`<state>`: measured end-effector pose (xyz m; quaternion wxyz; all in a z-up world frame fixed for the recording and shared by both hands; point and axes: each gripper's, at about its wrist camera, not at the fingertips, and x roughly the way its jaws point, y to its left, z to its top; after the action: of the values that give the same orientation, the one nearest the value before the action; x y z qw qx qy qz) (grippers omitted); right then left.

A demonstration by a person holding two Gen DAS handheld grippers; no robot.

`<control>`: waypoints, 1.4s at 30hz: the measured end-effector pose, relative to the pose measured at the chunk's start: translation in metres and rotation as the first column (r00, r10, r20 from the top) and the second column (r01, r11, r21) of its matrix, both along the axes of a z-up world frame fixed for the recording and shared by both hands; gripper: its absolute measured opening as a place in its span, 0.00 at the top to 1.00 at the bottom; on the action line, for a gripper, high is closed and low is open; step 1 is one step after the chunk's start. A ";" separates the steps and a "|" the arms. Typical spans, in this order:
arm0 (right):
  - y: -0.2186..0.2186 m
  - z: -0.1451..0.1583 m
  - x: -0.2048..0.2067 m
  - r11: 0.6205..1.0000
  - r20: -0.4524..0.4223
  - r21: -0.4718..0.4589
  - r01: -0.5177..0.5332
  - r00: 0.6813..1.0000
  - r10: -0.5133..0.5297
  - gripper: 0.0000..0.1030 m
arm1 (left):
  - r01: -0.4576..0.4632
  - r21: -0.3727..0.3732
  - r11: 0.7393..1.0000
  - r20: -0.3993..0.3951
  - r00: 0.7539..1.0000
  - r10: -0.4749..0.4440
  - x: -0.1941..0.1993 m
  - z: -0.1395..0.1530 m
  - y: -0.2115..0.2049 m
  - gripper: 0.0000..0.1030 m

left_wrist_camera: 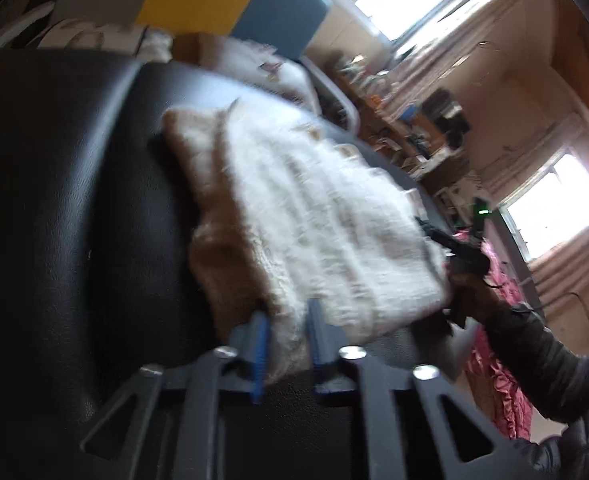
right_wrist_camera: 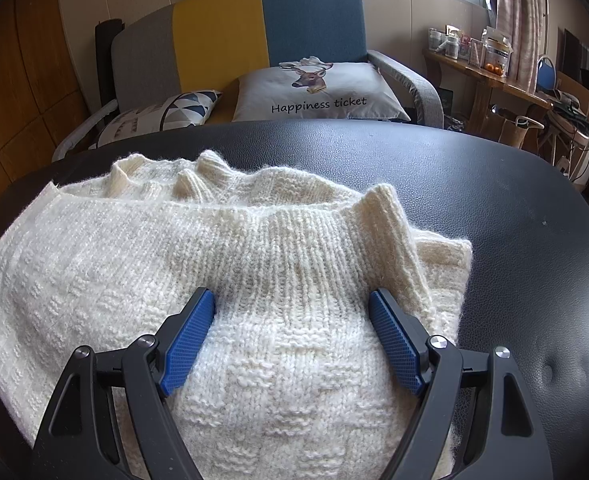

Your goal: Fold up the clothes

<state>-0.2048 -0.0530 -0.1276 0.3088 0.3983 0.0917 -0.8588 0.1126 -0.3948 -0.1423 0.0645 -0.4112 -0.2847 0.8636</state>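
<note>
Blue pads of the right gripper (right_wrist_camera: 292,334) stand wide apart at the bottom of its view, straddling the ribbed band of the cream sweater (right_wrist_camera: 222,272) and clamping nothing. That sweater lies in layers on the black padded surface (right_wrist_camera: 514,208), filling the lower left and centre of the frame. In the blurred left view, the left gripper (left_wrist_camera: 288,320) has its jaws narrowed onto the sweater's (left_wrist_camera: 314,216) near edge at bottom centre; it looks pinched, though blur leaves doubt. My worry: a thin pinch on fluffy knit could slip, or a one-sided pull could drag the stacked layers askew, since the right side is unheld.
</note>
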 end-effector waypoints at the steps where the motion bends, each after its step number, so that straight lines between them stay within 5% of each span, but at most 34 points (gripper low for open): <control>1: 0.000 0.000 0.000 1.000 0.000 0.000 0.000 1.000 0.000 0.20 | 0.000 -0.016 1.000 0.009 1.000 0.000 0.003 -0.001 0.000 0.95; 6: -0.001 0.000 0.000 1.000 -0.004 0.004 -0.001 1.000 0.001 0.20 | 0.004 -0.093 0.996 0.052 0.999 0.001 0.015 -0.009 0.001 0.95; 14: -0.001 -0.001 -0.001 1.000 -0.003 0.005 -0.001 1.000 0.001 0.20 | -0.024 -0.067 0.997 0.065 0.997 0.028 0.016 0.001 -0.002 0.86; 24: -0.001 -0.001 0.000 1.000 -0.004 -0.001 0.000 1.000 0.000 0.20 | -0.108 -0.088 0.990 -0.072 0.992 0.102 0.011 0.049 -0.005 0.80; 27: -0.002 -0.001 0.000 1.000 -0.004 -0.002 0.001 1.000 -0.001 0.20 | -0.055 -0.188 0.981 -0.075 0.996 0.042 -0.022 0.060 0.014 0.78; 31: -0.002 -0.001 0.000 1.000 -0.002 -0.005 0.002 1.000 -0.002 0.20 | 0.125 -0.374 0.919 -0.027 0.989 -0.146 -0.087 0.071 0.056 0.78; 36: -0.001 -0.001 0.000 1.000 0.000 -0.011 0.000 1.000 0.000 0.20 | 0.349 -0.398 0.849 0.038 0.930 -0.365 -0.146 0.074 0.082 0.75; 42: 0.001 0.000 -0.001 1.000 0.008 -0.024 -0.002 1.000 0.002 0.20 | 0.435 -0.316 0.843 0.126 0.900 -0.417 -0.190 0.067 0.055 0.67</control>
<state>-0.2060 -0.0525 -0.1275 0.3149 0.3981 0.0807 -0.8578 -0.0775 -0.3393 -0.0750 0.1759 -0.4912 -0.0360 0.8523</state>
